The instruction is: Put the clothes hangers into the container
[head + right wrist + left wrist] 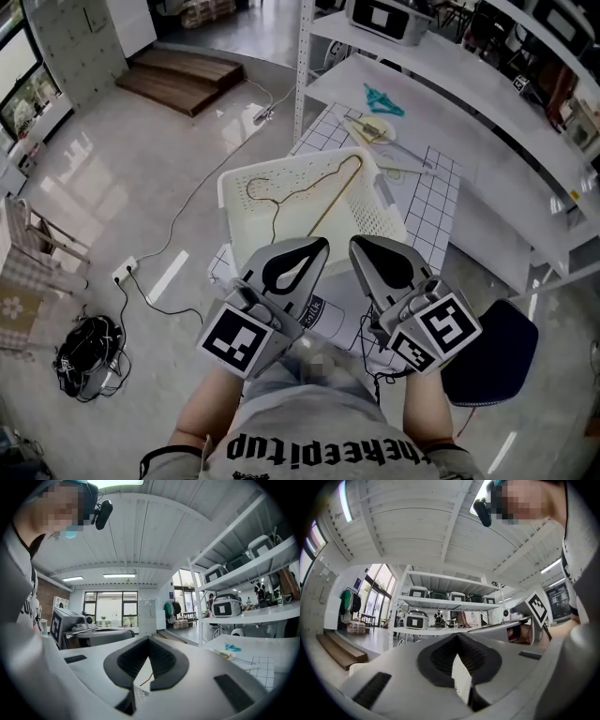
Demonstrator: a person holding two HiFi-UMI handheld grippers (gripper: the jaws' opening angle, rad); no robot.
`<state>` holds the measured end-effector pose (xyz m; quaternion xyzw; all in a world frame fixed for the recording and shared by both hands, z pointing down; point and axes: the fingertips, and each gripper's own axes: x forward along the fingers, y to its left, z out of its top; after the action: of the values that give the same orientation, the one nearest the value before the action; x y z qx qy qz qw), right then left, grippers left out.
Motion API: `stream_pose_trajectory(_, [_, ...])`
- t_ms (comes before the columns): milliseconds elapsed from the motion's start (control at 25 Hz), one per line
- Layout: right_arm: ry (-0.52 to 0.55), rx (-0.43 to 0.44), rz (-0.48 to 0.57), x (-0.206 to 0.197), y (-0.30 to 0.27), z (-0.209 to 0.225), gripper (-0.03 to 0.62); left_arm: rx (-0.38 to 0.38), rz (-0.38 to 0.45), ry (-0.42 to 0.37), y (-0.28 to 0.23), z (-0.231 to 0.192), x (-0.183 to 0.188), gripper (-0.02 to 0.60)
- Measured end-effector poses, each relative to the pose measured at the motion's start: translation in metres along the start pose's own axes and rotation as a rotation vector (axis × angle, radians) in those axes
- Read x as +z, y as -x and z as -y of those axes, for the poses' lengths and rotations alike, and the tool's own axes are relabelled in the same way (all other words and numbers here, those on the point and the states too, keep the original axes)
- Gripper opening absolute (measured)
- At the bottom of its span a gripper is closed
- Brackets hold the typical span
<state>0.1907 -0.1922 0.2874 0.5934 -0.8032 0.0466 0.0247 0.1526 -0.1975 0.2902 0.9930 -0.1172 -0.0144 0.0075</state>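
Head view, between pickups probably: wire hanger (337, 192) lying in the white basket (386, 216), teal hanger (382, 98) beyond it. Pinched closed and empty, both left gripper (320, 247) and right gripper (357, 246). Next: reaching past, opening for the teal one.

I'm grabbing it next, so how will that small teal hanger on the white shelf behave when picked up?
The teal hanger looks small and thin-framed, so it is probably light and fairly stiff, likely plastic. It lies flat on the smooth white shelf, so it may slide when nudged rather than lift cleanly.
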Motion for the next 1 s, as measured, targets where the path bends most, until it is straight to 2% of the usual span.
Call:
stream_pose_trajectory(240, [-0.002, -0.045, 0.026, 0.005, 0.021, 0.002, 0.009, -0.060, 0.002, -0.025, -0.013, 0.016, 0.002, 0.012])
stream_pose_trajectory(560, [0.005, -0.100, 0.046, 0.008, 0.041, 0.005, 0.008, -0.117, -0.010, -0.014, -0.023, 0.035, 0.004, 0.013])
stream_pose_trajectory(800, [0.001, -0.119, 0.050, 0.007, 0.048, 0.005, 0.008, -0.141, 0.037, -0.058, -0.028, 0.039, 0.009, 0.014])
stream_pose_trajectory(1000, [0.004, -0.132, 0.051, 0.009, 0.055, 0.005, 0.008, -0.153, 0.008, -0.015, -0.029, 0.047, 0.009, 0.013])
